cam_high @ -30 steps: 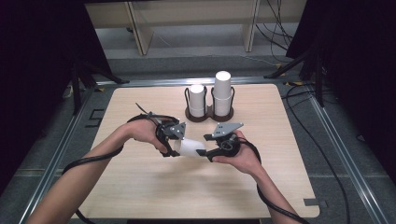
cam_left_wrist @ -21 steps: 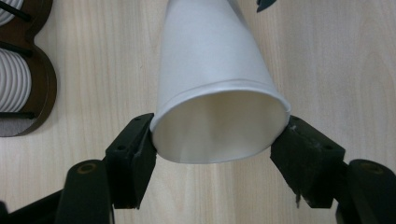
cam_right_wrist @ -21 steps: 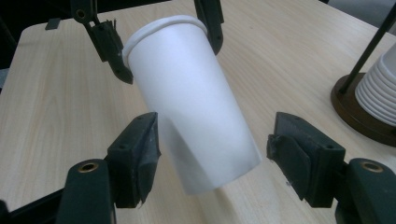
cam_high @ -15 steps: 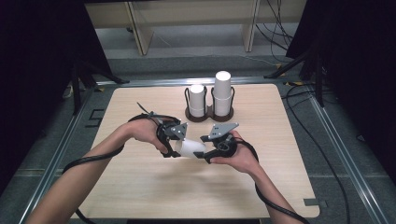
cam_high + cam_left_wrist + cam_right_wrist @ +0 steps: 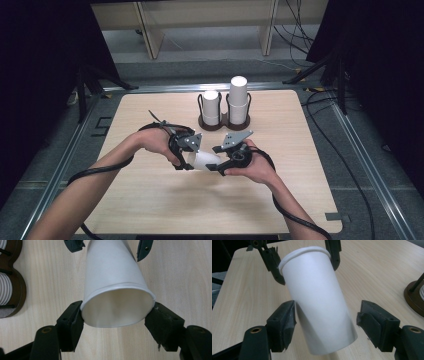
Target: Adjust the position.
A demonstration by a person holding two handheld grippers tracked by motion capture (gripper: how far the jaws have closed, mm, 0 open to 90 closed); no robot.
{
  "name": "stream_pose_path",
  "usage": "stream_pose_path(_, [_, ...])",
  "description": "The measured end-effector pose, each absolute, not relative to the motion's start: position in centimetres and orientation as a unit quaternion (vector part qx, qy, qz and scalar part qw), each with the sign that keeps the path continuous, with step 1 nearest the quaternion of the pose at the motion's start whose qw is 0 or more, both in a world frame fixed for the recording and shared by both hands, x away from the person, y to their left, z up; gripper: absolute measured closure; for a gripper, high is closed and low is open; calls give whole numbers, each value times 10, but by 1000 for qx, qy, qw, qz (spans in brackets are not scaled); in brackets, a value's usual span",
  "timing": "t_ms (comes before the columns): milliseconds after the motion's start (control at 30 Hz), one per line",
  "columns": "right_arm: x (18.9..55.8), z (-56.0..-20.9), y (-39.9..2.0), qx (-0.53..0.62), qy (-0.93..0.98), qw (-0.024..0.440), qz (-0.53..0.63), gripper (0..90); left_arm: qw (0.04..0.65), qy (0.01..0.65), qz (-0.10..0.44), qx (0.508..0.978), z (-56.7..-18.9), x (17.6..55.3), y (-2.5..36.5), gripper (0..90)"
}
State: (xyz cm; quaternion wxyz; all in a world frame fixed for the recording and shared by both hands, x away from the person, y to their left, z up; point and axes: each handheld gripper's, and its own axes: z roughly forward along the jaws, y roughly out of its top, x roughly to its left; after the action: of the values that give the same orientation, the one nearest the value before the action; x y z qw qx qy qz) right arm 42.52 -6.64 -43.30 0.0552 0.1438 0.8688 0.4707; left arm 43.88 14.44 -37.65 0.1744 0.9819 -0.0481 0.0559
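While the left gripper (image 5: 187, 161) clamps the rim of the white tapered paper cup (image 5: 204, 160), it lies level above mid-table, base toward three o'clock between the right gripper's (image 5: 220, 165) just-opening jaws.

Bare desk (image 5: 150, 200) lies open on every side of the tongs — front, left and right. Toward the far edge stands a dark holder (image 5: 223, 121) with two cup stacks (image 5: 239, 98) — the sole obstacle.
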Motion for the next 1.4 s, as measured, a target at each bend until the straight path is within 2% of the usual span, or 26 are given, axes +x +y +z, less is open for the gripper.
stream_pose_path(667, [429,-432,-60,117,890,22,441,304,171,-56,54,982,-376,438,140,317])
stream_pose_path(800, [432,-433,-59,97,890,34,443,304,172,-56,52,982,-376,437,140,318])
stream_pose_path(967, [429,-434,-57,110,894,21,433,303,174,-57,51,982,-375,437,139,318])
stream_pose_path(1100, [432,-435,-56,90,896,36,434,305,176,-58,50,981,-374,437,139,318])
stream_pose_path(1133, [429,-435,-55,109,897,21,428,305,177,-58,50,981,-374,437,139,318])
stream_pose_path(1400, [432,-436,-54,87,898,34,429,310,176,-60,49,981,-373,437,138,319])
